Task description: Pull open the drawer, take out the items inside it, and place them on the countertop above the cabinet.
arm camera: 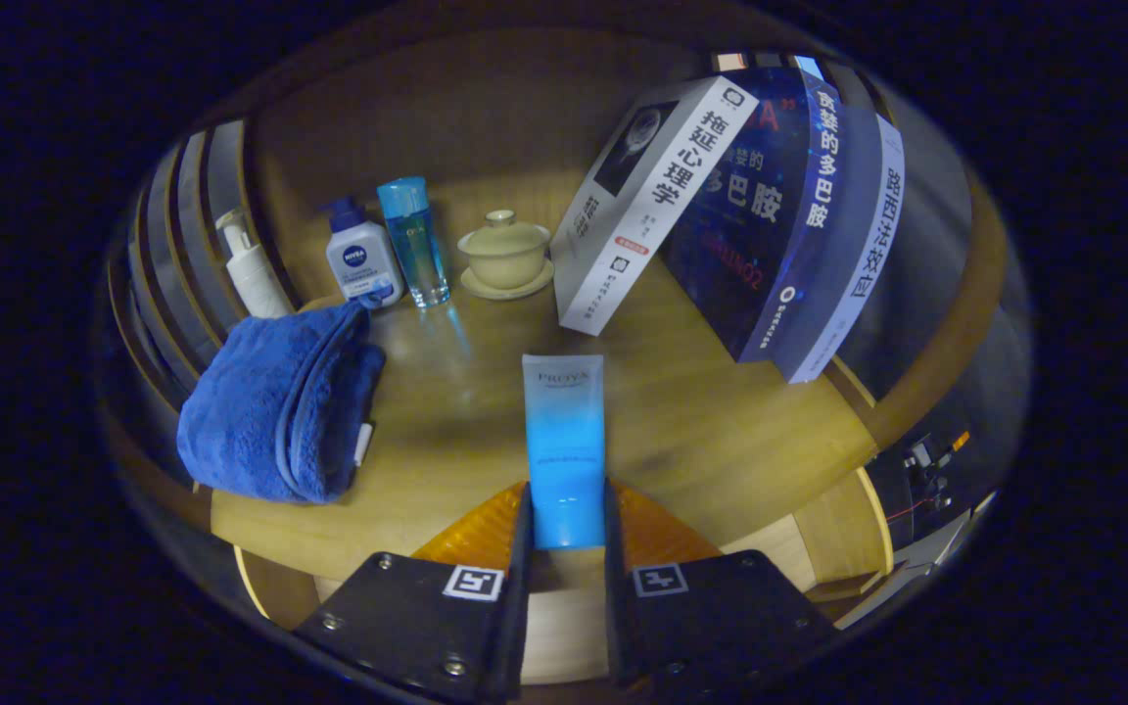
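My gripper [567, 514] is clamped on the blue tube [564, 446]: both fingers [522, 529] press against its lower end, one on each side. The tube extends straight ahead from between the fingers, its pale top end pointing away from me, above the wooden countertop [701, 431]. Whether the tube rests on the surface or is held just over it, I cannot tell.

Left of the fingers, a folded blue towel [280, 401] lies on the countertop, well apart from the tube.

Beyond the tube, a row of items stands near the back of the surface. From left to right: a white pump bottle [253, 269], a white bottle with a dark blue cap [360, 257], a clear blue bottle [413, 243], and a pale lidded cup on a saucer [505, 253].

To the right of the cup, a white-spined book [647, 206] leans over. Just beside it, dark blue books [799, 225] lean the same way.
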### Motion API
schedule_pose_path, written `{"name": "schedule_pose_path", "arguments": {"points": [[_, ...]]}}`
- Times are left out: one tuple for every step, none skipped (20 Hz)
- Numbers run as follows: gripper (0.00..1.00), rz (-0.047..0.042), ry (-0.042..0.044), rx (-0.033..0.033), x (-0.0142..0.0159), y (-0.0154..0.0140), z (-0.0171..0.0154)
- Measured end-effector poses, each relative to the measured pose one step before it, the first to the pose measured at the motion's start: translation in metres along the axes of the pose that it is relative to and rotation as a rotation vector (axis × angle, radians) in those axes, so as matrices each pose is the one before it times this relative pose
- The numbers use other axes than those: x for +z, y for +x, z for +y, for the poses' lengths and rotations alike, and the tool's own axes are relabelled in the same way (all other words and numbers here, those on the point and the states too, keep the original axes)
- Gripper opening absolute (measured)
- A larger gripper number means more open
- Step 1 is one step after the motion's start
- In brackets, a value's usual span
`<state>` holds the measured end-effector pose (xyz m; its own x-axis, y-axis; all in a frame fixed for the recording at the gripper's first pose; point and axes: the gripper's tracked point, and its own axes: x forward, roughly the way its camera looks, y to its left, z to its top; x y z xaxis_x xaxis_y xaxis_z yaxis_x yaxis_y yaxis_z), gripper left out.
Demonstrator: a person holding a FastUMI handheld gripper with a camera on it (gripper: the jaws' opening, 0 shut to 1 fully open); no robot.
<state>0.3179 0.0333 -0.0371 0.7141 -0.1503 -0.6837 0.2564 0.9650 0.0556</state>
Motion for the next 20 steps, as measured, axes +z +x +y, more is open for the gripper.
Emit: {"name": "schedule_pose_path", "arguments": {"points": [[0.34, 0.00533, 0.00466, 0.0044, -0.0009, 0.00457, -0.0006], [0.34, -0.00696, 0.00533, 0.00387, 0.00275, -0.00013, -0.0001], [0.34, 0.00865, 0.00446, 0.0094, -0.00151, 0.00296, 0.00031], [0.36, -0.00288, -0.00056, 0.01542, 0.00081, -0.0022, 0.00276], [0.39, -0.0019, -0.00135, 0.0175, -0.00008, -0.00086, 0.00211], [0.48, -0.01171, -0.00106, 0.01233, 0.00235, -0.003, 0.00269], [0.56, -0.01255, -0.00068, 0.00314, 0.00021, -0.00335, -0.00004], [0.67, -0.01324, -0.00105, 0.01461, 0.00163, -0.00433, 0.00305], [0.77, -0.02112, 0.00095, 0.00958, 0.0018, -0.00294, 0.00259], [0.8, -0.02861, 0.00416, 0.01433, 0.0048, -0.00621, 0.00354], [0.82, -0.03086, 0.00866, 0.0098, 0.00547, -0.00539, 0.00276], [0.84, -0.03131, 0.00706, 0.00835, 0.00556, -0.00724, 0.00373], [0.84, -0.02911, 0.00203, -0.00051, 0.0044, -0.00795, 0.00148], [0.84, -0.02612, -0.00191, -0.00888, 0.00308, -0.00885, -0.00019], [0.84, -0.02311, -0.00275, -0.00932, 0.00172, -0.01013, -0.00001], [0.84, -0.02382, 0.00072, -0.01439, 0.0021, -0.01109, -0.0004], [0.83, -0.02372, 0.00585, -0.00946, 0.00096, -0.01057, 0.00137], [0.84, -0.0217, 0.00555, -0.00489, 0.00199, -0.01157, 0.00149], [0.83, -0.02242, 0.00012, -0.00141, 0.00169, -0.0123, 0.00229], [0.84, -0.02425, -0.00562, -0.00375, 0.00194, -0.01062, 0.00156]]}}
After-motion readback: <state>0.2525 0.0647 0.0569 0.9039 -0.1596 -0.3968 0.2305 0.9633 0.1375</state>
